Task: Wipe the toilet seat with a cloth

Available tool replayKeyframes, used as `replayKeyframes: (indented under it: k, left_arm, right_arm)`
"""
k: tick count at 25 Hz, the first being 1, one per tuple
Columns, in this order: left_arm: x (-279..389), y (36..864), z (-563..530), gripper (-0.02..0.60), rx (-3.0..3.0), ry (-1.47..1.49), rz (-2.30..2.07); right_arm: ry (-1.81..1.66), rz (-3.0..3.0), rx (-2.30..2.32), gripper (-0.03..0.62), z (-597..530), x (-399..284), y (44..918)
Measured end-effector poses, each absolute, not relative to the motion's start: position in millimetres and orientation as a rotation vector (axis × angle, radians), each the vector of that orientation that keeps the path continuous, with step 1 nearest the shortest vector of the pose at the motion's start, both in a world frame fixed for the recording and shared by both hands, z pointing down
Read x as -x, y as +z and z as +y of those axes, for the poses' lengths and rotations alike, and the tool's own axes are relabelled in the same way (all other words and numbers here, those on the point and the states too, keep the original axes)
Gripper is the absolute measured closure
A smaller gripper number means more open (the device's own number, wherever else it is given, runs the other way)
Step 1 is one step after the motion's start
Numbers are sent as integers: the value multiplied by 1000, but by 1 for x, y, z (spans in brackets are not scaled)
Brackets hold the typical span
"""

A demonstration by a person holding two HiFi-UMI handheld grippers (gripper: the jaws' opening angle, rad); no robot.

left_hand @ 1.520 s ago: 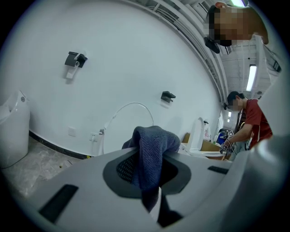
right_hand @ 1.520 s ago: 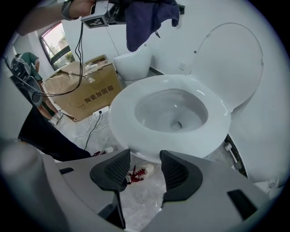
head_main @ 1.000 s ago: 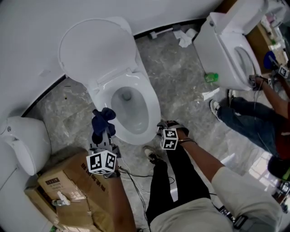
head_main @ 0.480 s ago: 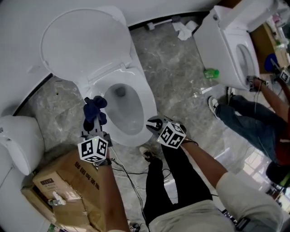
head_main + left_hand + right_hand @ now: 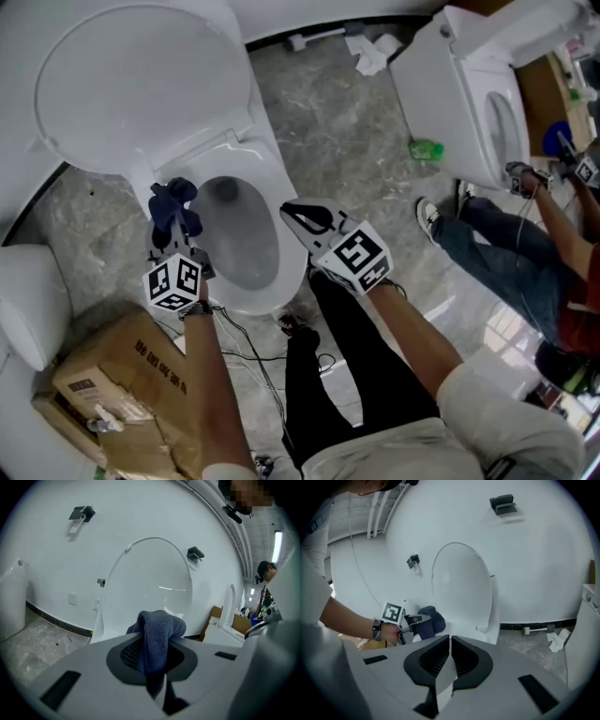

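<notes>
As only its own view shows, left gripper [image 5: 152, 648] fingers clamp a dark blue cloth [image 5: 160, 627] by an edge of the white toilet seat [image 5: 268, 199]; right gripper [image 5: 450, 641] fingers just closed, empty.

Makeshift test room: toilet [image 5: 141, 94], second toilet [image 5: 442, 94] alongside, cardboard box [image 5: 103, 361].
</notes>
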State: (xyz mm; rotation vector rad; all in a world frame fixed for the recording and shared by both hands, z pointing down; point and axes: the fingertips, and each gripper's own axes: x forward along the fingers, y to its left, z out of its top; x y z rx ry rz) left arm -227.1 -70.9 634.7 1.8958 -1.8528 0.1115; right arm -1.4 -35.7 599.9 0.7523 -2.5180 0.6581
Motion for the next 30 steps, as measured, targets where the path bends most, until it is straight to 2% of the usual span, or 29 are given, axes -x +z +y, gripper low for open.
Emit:
replayKeyframes:
  k: [12,30]
  left_arm:
    - [200,682,-129,543,-1965,127,-1799]
    - [121,691,-160,543,-1991,-102,-1662]
  right_arm:
    - [599,-2566,-810,556,-71,-24,579]
    - [615,-2529,-899,556,-71,-60,583]
